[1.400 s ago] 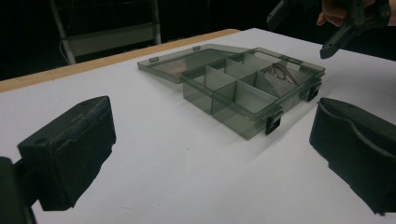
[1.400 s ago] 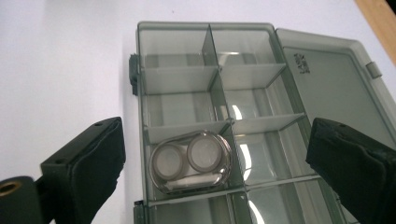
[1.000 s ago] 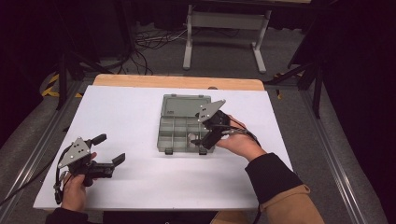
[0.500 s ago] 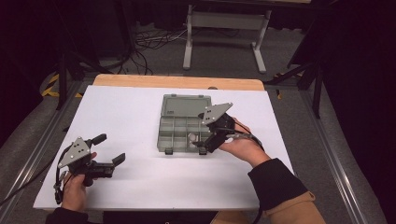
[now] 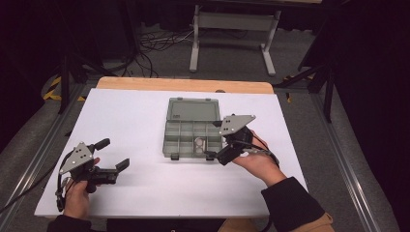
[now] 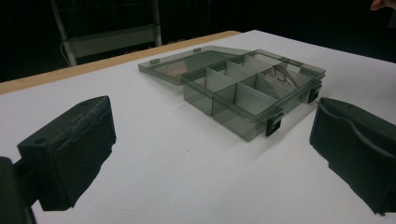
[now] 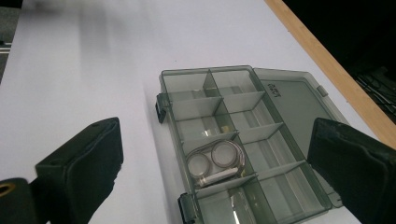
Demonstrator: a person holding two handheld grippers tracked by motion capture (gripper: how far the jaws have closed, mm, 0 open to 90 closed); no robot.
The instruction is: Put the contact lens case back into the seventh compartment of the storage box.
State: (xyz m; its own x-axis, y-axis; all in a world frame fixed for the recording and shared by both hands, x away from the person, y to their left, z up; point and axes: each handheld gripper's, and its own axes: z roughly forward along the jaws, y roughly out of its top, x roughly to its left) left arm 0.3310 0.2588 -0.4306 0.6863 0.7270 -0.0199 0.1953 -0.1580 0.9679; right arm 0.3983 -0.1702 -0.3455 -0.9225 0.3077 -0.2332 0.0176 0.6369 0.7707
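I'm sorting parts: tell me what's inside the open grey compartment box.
The translucent grey plastic compartment box holds one item: a metal piece with two round rings, in a near-row compartment. The other visible compartments look empty. The right gripper covers the box's right corner in the high view.

Bench [image 5: 145,111], white-topped with wooden far edge: one obstacle, a smoky translucent plastic compartment box [image 5: 193,133] with its lid laid open flat toward the far edge, set right of centre. Left tongs [image 5: 113,154], spread wide, occupy the near-left corner; right tongs [image 5: 212,155], also spread, sit just beside the box's near-right corner. Bare surface: whole left half between them, far-left corner, strip along the near edge.
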